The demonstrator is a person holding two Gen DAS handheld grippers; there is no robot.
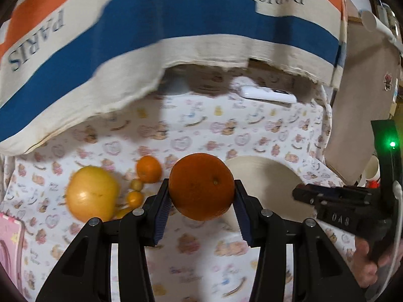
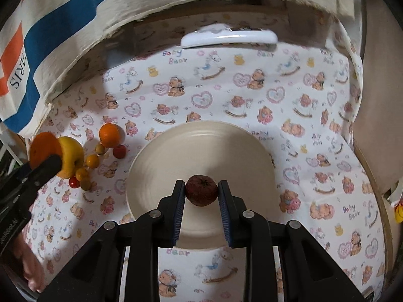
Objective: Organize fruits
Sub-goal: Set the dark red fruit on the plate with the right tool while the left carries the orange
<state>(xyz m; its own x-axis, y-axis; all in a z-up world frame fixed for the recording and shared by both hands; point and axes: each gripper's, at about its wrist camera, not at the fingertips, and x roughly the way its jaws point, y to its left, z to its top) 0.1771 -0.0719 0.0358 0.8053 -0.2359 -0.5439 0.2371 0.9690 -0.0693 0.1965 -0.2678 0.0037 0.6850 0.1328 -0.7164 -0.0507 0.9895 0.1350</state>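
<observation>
My left gripper (image 1: 201, 197) is shut on a large orange (image 1: 201, 186) and holds it above the cloth, left of the cream plate (image 1: 264, 173). My right gripper (image 2: 201, 193) is shut on a small dark red fruit (image 2: 202, 190) over the near part of the plate (image 2: 201, 151). On the cloth to the left lie a big yellow fruit (image 1: 92, 196), a small orange (image 1: 148, 168) and several small yellow and red fruits (image 2: 92, 161). The left gripper with its orange (image 2: 44, 151) shows at the left edge of the right wrist view.
The table has a bear-print cloth (image 2: 289, 105). A striped "PARIS" fabric (image 1: 151, 30) hangs over its far side. A white remote-like device (image 2: 229, 37) lies at the back. A pink item (image 1: 10, 246) sits at the left edge. A beige board (image 1: 362, 100) stands to the right.
</observation>
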